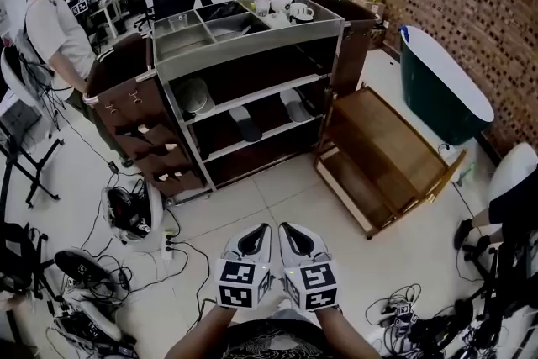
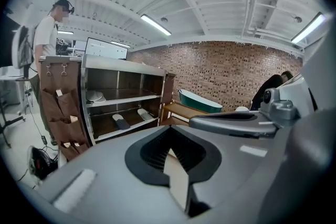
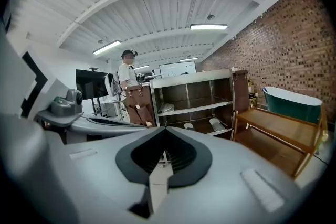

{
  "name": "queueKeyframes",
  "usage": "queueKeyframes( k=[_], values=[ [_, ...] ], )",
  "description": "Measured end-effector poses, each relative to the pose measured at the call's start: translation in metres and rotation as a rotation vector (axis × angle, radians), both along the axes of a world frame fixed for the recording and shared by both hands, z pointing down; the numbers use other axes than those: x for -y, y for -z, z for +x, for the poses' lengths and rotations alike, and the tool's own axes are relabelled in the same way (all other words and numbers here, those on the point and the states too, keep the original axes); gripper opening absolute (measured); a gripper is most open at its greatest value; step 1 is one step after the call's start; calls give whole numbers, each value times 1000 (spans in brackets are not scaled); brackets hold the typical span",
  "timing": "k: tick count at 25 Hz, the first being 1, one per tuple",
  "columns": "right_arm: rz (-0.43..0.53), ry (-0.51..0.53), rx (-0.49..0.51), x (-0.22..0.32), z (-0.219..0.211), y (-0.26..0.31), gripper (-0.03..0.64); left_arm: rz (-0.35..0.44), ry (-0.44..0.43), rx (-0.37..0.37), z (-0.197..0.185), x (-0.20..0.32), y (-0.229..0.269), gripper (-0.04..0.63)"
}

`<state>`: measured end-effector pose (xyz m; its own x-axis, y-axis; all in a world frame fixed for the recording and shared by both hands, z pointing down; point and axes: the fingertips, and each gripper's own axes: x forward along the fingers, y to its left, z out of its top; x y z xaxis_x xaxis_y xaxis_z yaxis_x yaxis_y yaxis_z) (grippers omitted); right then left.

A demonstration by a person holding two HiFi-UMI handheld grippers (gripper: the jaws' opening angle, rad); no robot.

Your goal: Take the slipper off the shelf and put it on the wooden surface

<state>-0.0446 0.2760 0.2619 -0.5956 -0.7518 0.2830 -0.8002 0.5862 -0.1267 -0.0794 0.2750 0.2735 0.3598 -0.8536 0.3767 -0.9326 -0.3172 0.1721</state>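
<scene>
Both pairs of fingers are pressed together with nothing between them. The left gripper (image 1: 262, 229) and the right gripper (image 1: 287, 229) sit side by side, nearly touching, held close to the person's body and well in front of the shelf unit (image 1: 252, 84), over the tiled floor (image 1: 269, 193).

On the lower board of the shelf unit lie two slippers: a dark slipper (image 1: 245, 124) towards the middle and a pale slipper (image 1: 294, 107) nearer the right end, apart from each other. On the board above them, at the left end, rests a white rounded item (image 1: 193, 94) that I cannot identify. The top of the shelf unit is a metal tray split into compartments, with white cups (image 1: 286, 8) in the back right one.

Just beside the right end of the shelf unit stands a low wooden rack (image 1: 378, 147), its slatted top bare. Beyond that, further right, is a dark green bathtub (image 1: 445, 84) against the brick wall. A brown hanging organiser (image 1: 139, 130) covers the left end of the shelf unit, and a person in a white shirt (image 1: 55, 25) stands beside that end. Cables and a headset (image 1: 130, 210) lie on the floor left of the front.
</scene>
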Motion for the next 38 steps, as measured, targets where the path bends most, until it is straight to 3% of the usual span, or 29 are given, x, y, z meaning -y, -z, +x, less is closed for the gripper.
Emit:
queueKeyframes(
  k=[7, 17, 27, 38],
  values=[
    [6, 32, 14, 41, 24, -3, 2, -12, 11, 32, 27, 35, -7, 5],
    [-7, 74, 19, 102, 20, -17, 2, -11, 49, 24, 20, 104, -16, 6],
    [-14, 74, -4, 192, -30, -15, 2, -8, 72, 20, -32, 196, -14, 6],
    [-30, 51, -9, 282, -93, -20, 2, -26, 36, 11, -95, 284, -19, 6]
  ],
)
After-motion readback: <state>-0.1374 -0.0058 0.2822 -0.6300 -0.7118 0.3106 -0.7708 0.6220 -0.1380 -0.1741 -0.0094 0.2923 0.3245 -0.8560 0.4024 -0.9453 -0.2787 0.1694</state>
